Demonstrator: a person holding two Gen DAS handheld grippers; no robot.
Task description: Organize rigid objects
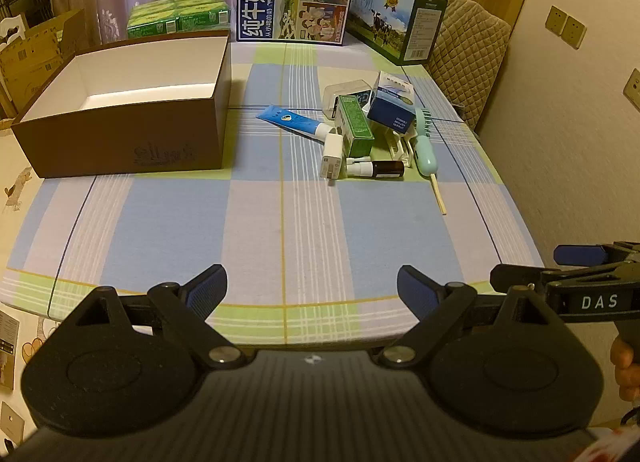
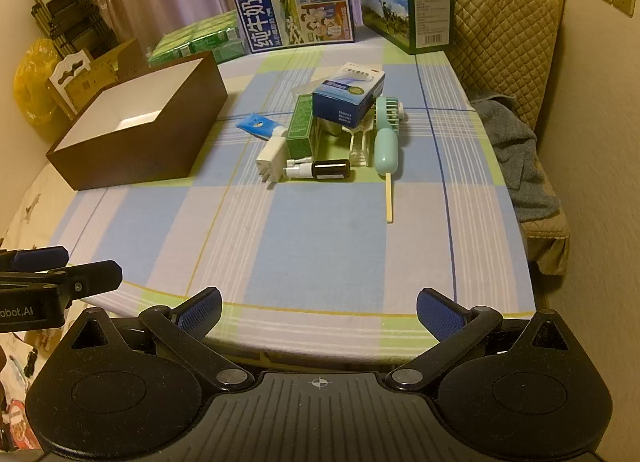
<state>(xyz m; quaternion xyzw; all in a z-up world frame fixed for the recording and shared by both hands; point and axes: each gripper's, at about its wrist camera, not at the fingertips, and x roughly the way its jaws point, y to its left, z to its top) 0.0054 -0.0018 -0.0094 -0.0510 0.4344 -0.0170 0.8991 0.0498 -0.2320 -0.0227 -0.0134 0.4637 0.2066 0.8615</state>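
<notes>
Both grippers, left gripper [image 1: 312,288] and right gripper [image 2: 319,312], hover with jaws wide apart and empty over the near edge of the desk [image 1: 280,221]. Farther back lies the clutter: a wooden stick [image 2: 389,197] pointing toward the camera, a dark spray bottle [image 2: 320,169] lying crosswise, and right of the open brown box [image 1: 120,121].

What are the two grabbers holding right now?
Nothing. The left gripper and right gripper both have open, empty jaws, far from the pile beside the brown box.
</notes>
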